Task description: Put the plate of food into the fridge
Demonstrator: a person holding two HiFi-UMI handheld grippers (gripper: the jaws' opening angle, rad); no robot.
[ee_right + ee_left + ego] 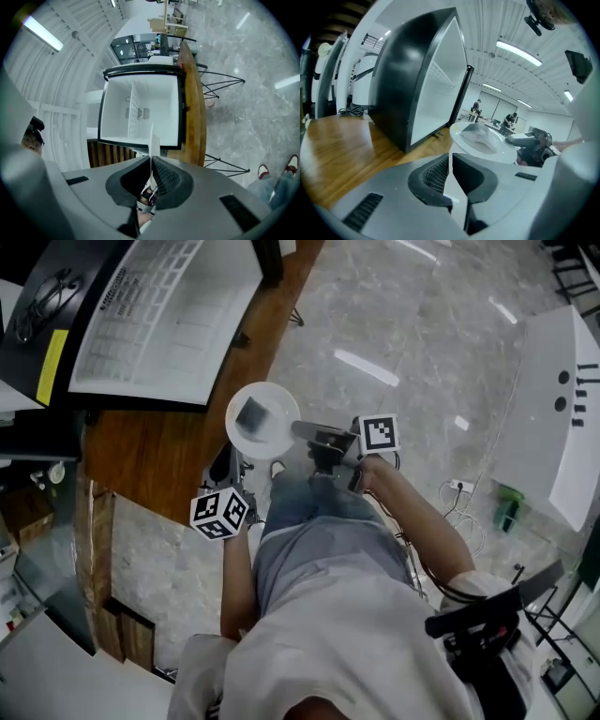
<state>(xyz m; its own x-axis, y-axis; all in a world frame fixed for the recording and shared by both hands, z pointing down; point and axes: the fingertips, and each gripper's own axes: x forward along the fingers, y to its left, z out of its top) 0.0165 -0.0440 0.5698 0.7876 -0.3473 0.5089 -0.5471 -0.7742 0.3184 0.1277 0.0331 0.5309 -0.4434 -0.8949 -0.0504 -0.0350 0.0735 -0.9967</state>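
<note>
Right gripper: jaws clamped down to a sliver on the near rim of the plate. In the right gripper view the rim shows as a thin white edge pinched between the pads. That is the only grip on it.

Left gripper: jaws all but together, nothing between them and touching nothing. It hangs beside and below the plate.

Plate position: in the air at the edge of the desk, short of the fridge. The fridge door is open, and the right gripper view looks straight into the white interior.

Handling, my read:
- Plate looks rigid, with a smooth, glossy rim. Probably slippery under the pads, and breakable if it's ceramic; can't confirm the material.
- A one-sided rim pinch makes it a cantilever, so the far edge will want to droop and twist in the pads. It likely isn't heavy, but the leverage is poor.
- Food is a small pale-grey lump near the centre. Can't tell what it is. It looks loose and would slide if the plate tips.

Where to hold: on the rim, deep enough that the pads reach past the lip. Keep the plate level. A second pinch on the opposite rim with the left gripper would kill the droop, though its jaws would need to open first.
</note>
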